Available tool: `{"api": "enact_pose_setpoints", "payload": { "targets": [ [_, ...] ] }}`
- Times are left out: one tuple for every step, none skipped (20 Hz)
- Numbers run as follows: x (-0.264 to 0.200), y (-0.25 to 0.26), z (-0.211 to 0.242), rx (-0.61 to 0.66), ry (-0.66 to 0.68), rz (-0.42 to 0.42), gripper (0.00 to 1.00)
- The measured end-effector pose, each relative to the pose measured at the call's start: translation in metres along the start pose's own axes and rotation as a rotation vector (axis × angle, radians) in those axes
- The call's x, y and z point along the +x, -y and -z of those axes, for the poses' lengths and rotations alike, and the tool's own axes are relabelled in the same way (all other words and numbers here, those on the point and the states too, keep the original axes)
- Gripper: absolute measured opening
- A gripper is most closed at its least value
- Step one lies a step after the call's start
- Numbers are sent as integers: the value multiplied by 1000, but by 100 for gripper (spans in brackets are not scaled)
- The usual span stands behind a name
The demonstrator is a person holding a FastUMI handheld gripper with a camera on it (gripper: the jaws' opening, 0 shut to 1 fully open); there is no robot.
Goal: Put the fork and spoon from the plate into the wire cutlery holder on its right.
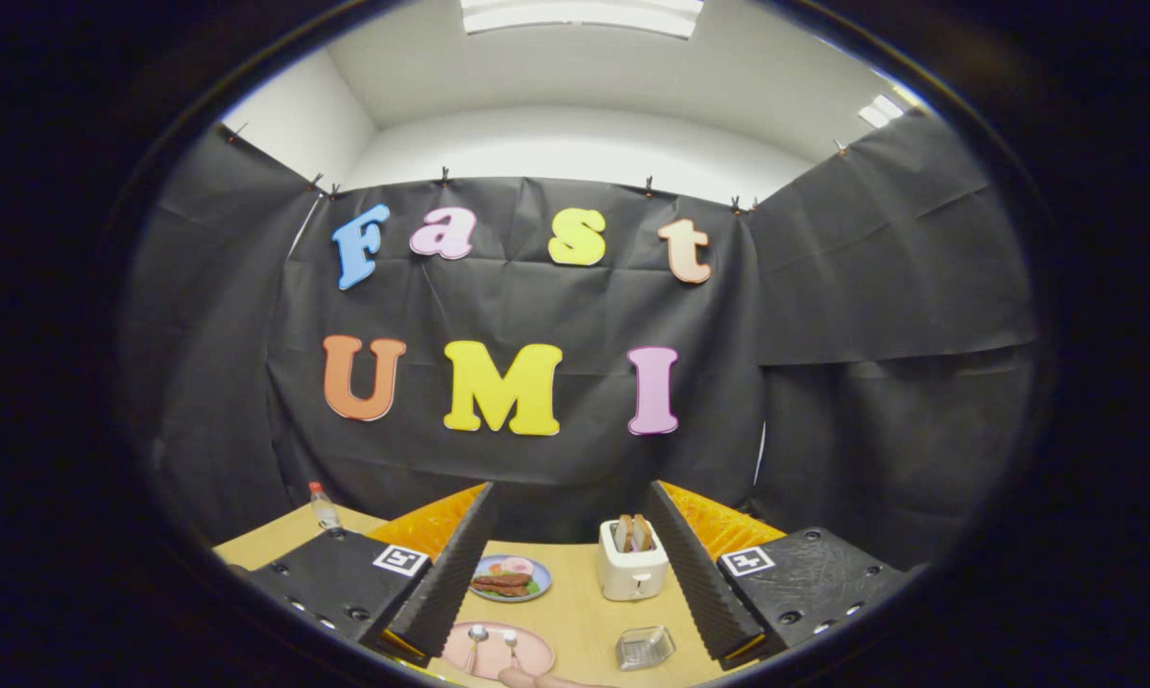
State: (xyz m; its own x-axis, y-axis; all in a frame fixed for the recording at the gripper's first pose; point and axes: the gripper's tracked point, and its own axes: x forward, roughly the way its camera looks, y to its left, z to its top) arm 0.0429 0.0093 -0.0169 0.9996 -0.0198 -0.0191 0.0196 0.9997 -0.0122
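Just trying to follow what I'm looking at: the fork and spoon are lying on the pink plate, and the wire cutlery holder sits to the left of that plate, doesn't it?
Not quite. In the gripper view the fork and spoon do lie on the pink plate, but the wire cutlery holder sits to its right, in front of the toaster. The gripper is open, its fingers spread around both.

The left finger (pixel 446 583) of the gripper (pixel 575 607) covers the left edge of the food plate (pixel 537 579) and of the pink plate (pixel 535 655). The pink plate's near rim is cut off. The spoon (pixel 476 642) and fork (pixel 512 647) are small, perhaps touching. The cutlery holder (pixel 645 647) wires blur together.
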Motion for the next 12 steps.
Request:
{"api": "enact_pose_setpoints", "payload": {
  "targets": [
    [4, -3, 7, -1, -11, -2, 95],
    [9, -6, 16, -3, -27, -4, 95],
    [14, -8, 27, -6, -45, -6, 95],
    [19, -11, 37, -11, -60, -9, 95],
    [25, -15, 49, -20, -76, -13, 95],
    [29, -19, 61, -31, -91, -20, 95],
    [34, -23, 76, -45, -111, -22, 95],
    [39, -28, 92, -57, -135, -31, 95],
    [43, -36, 110, -66, -161, -41, 95],
    [47, -39, 127, -77, -191, -40, 95],
    [51, -43, 146, -84, -218, -47, 95],
    [54, -47, 163, -93, -246, -49, 95]
  ]
}}
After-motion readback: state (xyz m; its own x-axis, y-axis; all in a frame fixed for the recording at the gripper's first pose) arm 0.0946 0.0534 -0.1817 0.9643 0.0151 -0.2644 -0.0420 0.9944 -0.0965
